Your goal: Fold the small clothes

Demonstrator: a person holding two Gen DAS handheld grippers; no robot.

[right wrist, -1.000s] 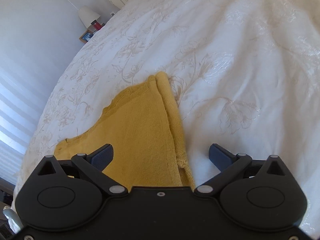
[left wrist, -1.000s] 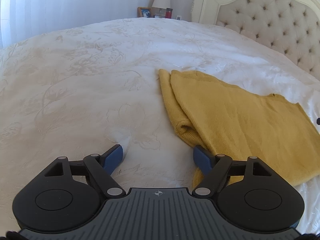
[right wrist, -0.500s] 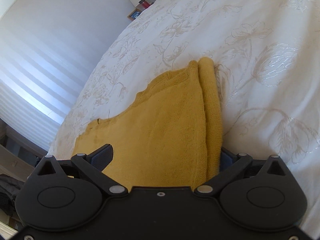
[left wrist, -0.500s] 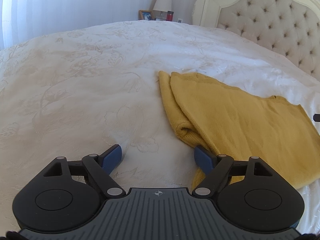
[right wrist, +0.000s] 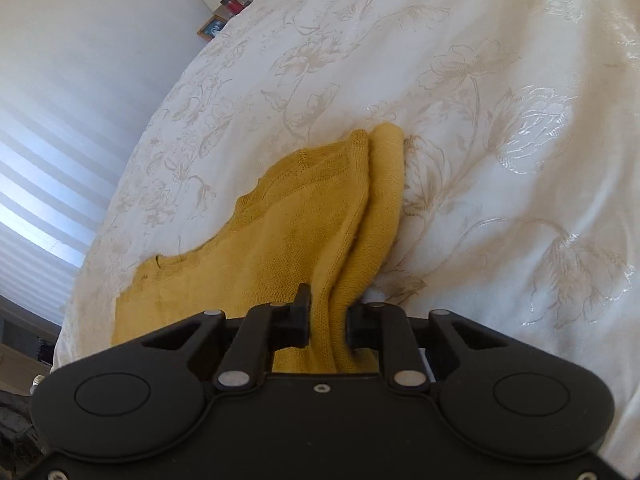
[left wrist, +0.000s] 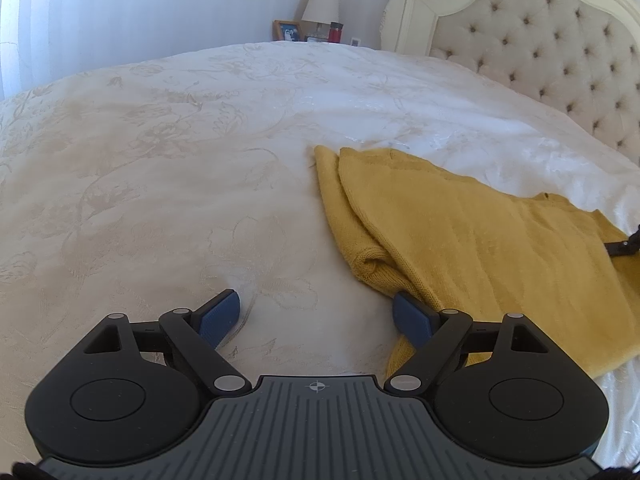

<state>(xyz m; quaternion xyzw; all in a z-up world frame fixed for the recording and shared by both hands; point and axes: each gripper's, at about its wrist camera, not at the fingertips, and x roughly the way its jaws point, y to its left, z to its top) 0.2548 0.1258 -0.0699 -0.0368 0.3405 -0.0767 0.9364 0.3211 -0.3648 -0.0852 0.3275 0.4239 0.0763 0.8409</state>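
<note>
A wide bed [left wrist: 160,160] under a white bedspread with a pale flower pattern fills both views, and a yellow knit top [left wrist: 480,240] lies flat on it, folded along one long edge. The left view shows what the right does not: a tufted cream headboard [left wrist: 560,48] at the far end. A lamp [left wrist: 320,4], a framed photo [left wrist: 287,31] and a red cup [left wrist: 336,32] stand beyond the bed, against a pale wall. The right view shows bright window blinds [right wrist: 40,184] beside the bed. The left gripper [left wrist: 316,316] has its fingers wide apart and has been opening further; one blue finger [left wrist: 220,314] rests on the bedspread, the other at the top's folded edge, with only bedspread between them. The right gripper [right wrist: 326,320] has just closed its fingers onto the top's folded edge, which bunches up between them. Its tip shows at the far right edge of the left view.
</note>
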